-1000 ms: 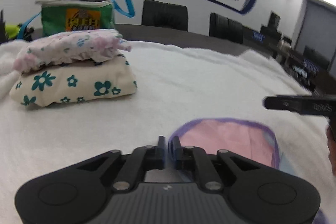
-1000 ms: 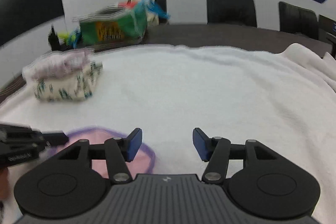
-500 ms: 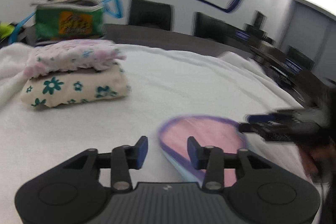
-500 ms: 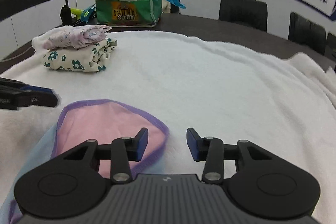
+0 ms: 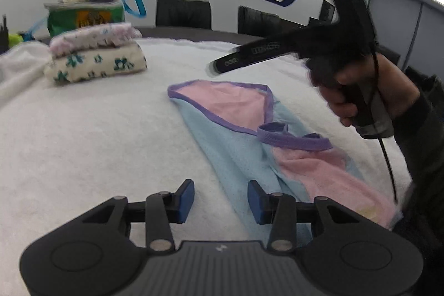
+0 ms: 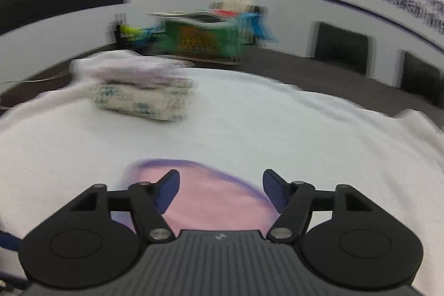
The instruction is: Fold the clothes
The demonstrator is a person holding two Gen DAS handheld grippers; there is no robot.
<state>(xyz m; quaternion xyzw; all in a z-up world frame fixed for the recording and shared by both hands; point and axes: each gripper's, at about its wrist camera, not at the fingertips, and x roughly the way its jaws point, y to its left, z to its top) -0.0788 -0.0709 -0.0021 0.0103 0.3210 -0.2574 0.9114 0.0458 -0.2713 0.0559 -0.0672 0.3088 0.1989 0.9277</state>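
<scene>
A pink and light-blue garment with purple trim [image 5: 249,135] lies partly folded on the white towel-covered table [image 5: 97,143]. My left gripper [image 5: 220,200] is open and empty, just above the garment's near left edge. My right gripper [image 6: 220,189] is open and empty, hovering over the garment's pink part [image 6: 211,201]. In the left wrist view the right gripper is seen from the side, held in a hand [image 5: 360,90] above the garment's far end.
A stack of two folded floral garments [image 5: 94,57] lies at the far left, also in the right wrist view [image 6: 141,93]. A green bag with blue straps [image 5: 86,13] stands behind it. Black chairs [image 5: 183,13] line the dark table's far edge.
My left gripper let go of the garment's edge, opened and drew back. The garment now lies flat. My right gripper has swung left over the garment, staying open.
</scene>
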